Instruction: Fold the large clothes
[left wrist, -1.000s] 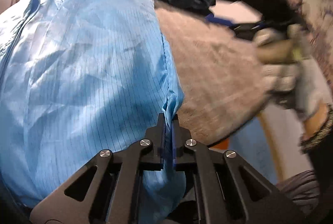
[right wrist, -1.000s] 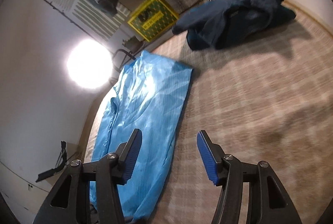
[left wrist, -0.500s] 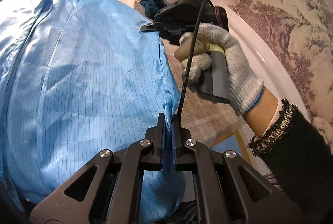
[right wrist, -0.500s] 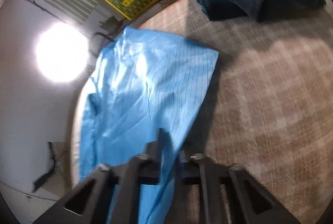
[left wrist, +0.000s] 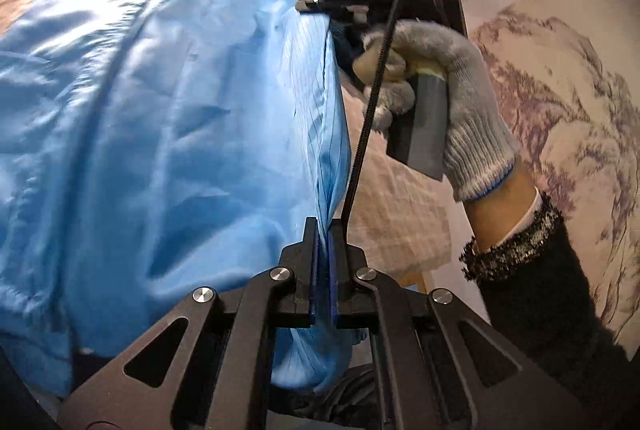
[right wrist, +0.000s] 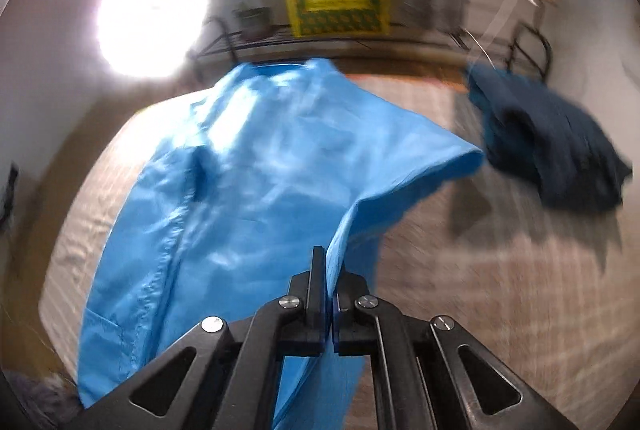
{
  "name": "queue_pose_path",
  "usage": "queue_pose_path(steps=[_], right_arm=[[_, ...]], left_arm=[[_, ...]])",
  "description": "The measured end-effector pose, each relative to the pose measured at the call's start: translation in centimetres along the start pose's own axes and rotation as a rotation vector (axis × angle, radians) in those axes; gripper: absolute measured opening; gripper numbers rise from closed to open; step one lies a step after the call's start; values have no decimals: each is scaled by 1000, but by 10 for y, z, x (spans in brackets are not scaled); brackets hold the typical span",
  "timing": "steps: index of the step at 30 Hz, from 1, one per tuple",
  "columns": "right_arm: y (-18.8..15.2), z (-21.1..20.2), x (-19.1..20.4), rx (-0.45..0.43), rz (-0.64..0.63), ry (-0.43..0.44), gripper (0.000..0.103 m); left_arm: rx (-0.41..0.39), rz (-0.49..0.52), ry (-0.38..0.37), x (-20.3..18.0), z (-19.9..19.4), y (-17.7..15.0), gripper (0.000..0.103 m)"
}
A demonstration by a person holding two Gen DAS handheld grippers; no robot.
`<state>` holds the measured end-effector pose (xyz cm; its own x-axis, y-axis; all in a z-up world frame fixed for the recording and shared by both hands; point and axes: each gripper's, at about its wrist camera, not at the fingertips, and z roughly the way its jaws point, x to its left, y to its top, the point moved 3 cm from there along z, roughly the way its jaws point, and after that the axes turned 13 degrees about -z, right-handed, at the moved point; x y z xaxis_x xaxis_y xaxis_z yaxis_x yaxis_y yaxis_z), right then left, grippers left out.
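Both of my grippers are clamped on the light blue garment point(left wrist: 168, 134). My left gripper point(left wrist: 324, 230) has its fingers pressed together on a bunched fold at the garment's right-hand edge. My right gripper point(right wrist: 328, 262) has its fingers closed on the same kind of hem fold, with the cloth point(right wrist: 256, 166) rising from the bed into the grip.

Edges and open room: in the right wrist view the garment's far corner stands lifted, clear of the beige checked bedspread point(right wrist: 480, 290), which lies bare to the right of it. A dark blue pile of clothes point(right wrist: 548, 150) sits well apart at the far right of the bed. In the left wrist view my gloved right hand point(left wrist: 448, 86), holding its gripper handle, is just beside the garment's right edge, and a black cable point(left wrist: 368, 102) runs down from it toward my left fingers.

Against the earlier frames: one second ago my right fingers stood wide apart over the bedspread with nothing between them; they have just been closing, and cloth is now between them. The left grip on the hem is unchanged.

Surroundings: a bright round lamp point(right wrist: 152, 18), a yellow patterned box point(right wrist: 336, 2) on a dark metal rack, and a landscape mural point(left wrist: 568, 102) on the right wall. The right wrist view is motion-blurred.
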<state>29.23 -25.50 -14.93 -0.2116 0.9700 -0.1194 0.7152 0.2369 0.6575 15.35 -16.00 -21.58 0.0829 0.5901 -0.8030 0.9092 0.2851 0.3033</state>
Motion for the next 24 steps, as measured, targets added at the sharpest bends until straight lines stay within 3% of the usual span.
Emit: queue_pose_path(steps=[9, 18, 20, 21, 22, 24], right_arm=[[39, 61, 139, 57, -273, 11, 0], [42, 94, 162, 98, -276, 29, 0], [42, 93, 160, 91, -268, 82, 5], [43, 92, 159, 93, -256, 112, 13], [44, 86, 154, 83, -228, 172, 30], [44, 66, 141, 34, -171, 252, 33]], left_arm=[[-73, -120, 83, 70, -42, 19, 1], [-84, -152, 117, 99, -49, 25, 1], [-81, -154, 120, 102, -50, 25, 1], [-77, -157, 119, 103, -49, 25, 1], [-75, -157, 121, 104, -49, 25, 1], [-73, -155, 123, 106, -49, 24, 1]])
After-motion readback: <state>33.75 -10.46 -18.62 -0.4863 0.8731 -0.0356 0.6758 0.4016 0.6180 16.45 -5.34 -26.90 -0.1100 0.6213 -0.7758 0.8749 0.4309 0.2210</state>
